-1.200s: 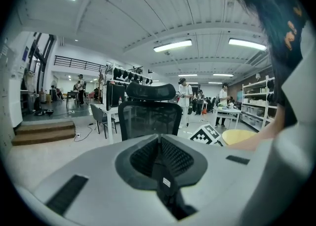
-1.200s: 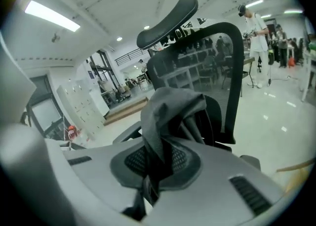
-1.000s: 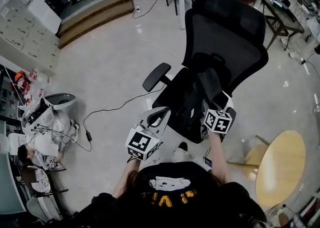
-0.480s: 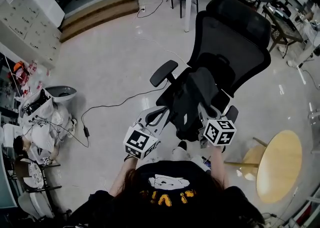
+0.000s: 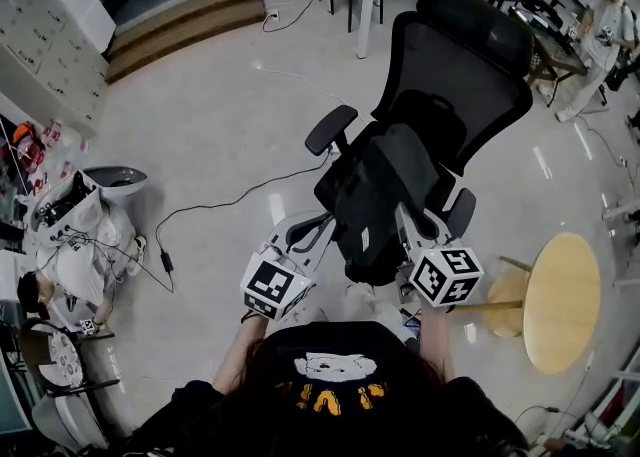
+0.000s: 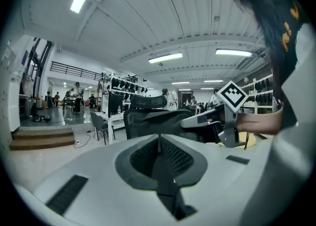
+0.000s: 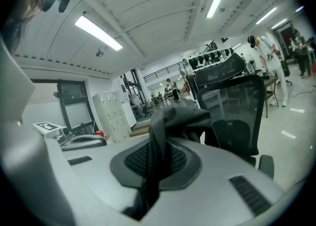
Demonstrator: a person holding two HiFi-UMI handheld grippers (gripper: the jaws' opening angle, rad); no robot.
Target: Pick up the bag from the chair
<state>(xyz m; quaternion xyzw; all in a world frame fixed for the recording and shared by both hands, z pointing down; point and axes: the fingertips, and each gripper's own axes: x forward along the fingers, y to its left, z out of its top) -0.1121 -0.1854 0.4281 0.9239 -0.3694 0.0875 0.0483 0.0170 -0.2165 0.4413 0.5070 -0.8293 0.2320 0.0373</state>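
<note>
The black bag (image 5: 380,195) hangs clear above the seat of the black mesh office chair (image 5: 470,75). My right gripper (image 5: 404,209) is shut on a fold of its fabric; in the right gripper view the dark cloth (image 7: 173,116) runs down between the pads of this gripper (image 7: 158,157). My left gripper (image 5: 322,223) sits just left of the bag, near the chair's armrest (image 5: 330,128). Its jaws (image 6: 159,156) are shut, and I see no part of the bag in them. From the left gripper view, the right gripper (image 6: 183,122) shows in front of the chair (image 6: 143,102).
A round wooden table (image 5: 560,310) stands at my right. A black cable (image 5: 220,210) trails over the floor left of the chair. Bags and clutter (image 5: 80,235) lie at the far left, a wooden step (image 5: 180,20) at the back, a person (image 5: 600,15) at the far right.
The right gripper has risen and come back toward me with the bag, which has left the seat. The left gripper has drawn back alongside it.
</note>
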